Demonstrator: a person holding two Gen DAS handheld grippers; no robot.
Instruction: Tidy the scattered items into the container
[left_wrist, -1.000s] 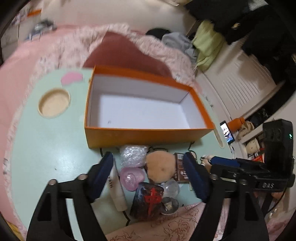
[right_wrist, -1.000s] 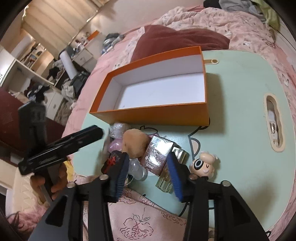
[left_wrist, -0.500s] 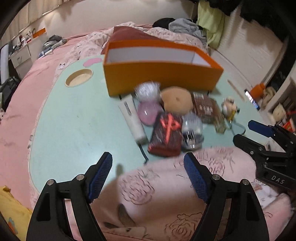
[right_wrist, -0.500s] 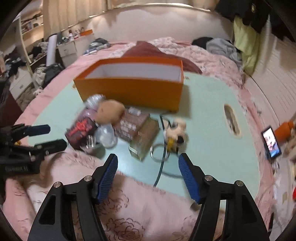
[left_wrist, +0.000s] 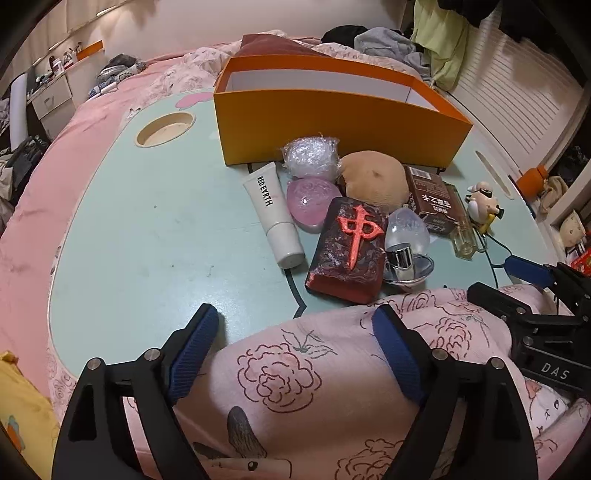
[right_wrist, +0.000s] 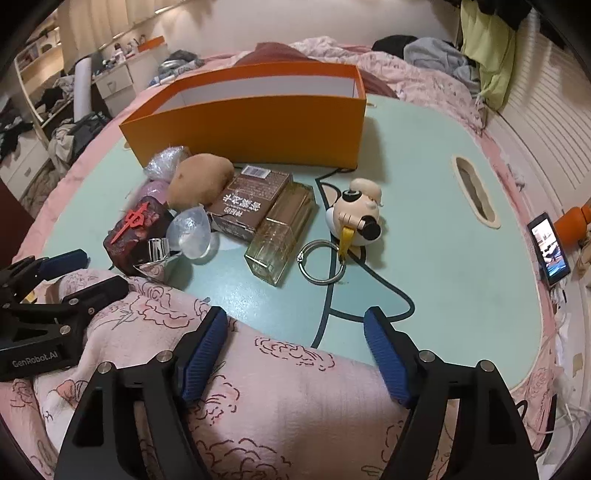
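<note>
An empty orange box (left_wrist: 332, 122) stands on the mint table (left_wrist: 147, 229); it also shows in the right wrist view (right_wrist: 251, 122). In front of it lie a white tube (left_wrist: 275, 214), a bubble-wrapped ball (left_wrist: 312, 157), a pink soap (left_wrist: 312, 199), a tan puff (left_wrist: 375, 181), a dark mahjong-tile block (left_wrist: 349, 247), a clear egg-shaped bottle (right_wrist: 192, 232), a brown carton (right_wrist: 251, 201), a glass perfume bottle (right_wrist: 284, 230) and a dog keyring (right_wrist: 356, 212). My left gripper (left_wrist: 293, 350) and right gripper (right_wrist: 295, 350) are open and empty, low over a pink blanket at the table's near edge.
The table lies on a bed with pink bedding (left_wrist: 37, 166). It has a round cup hole (left_wrist: 164, 129) at the left and a slot (right_wrist: 474, 194) at the right. A phone (right_wrist: 550, 247) lies beyond the right edge. Clothes (right_wrist: 436, 55) pile up behind.
Both grippers have pulled back and down from above the box and items to the table's near edge, over the pink blanket. Nothing was picked up.
</note>
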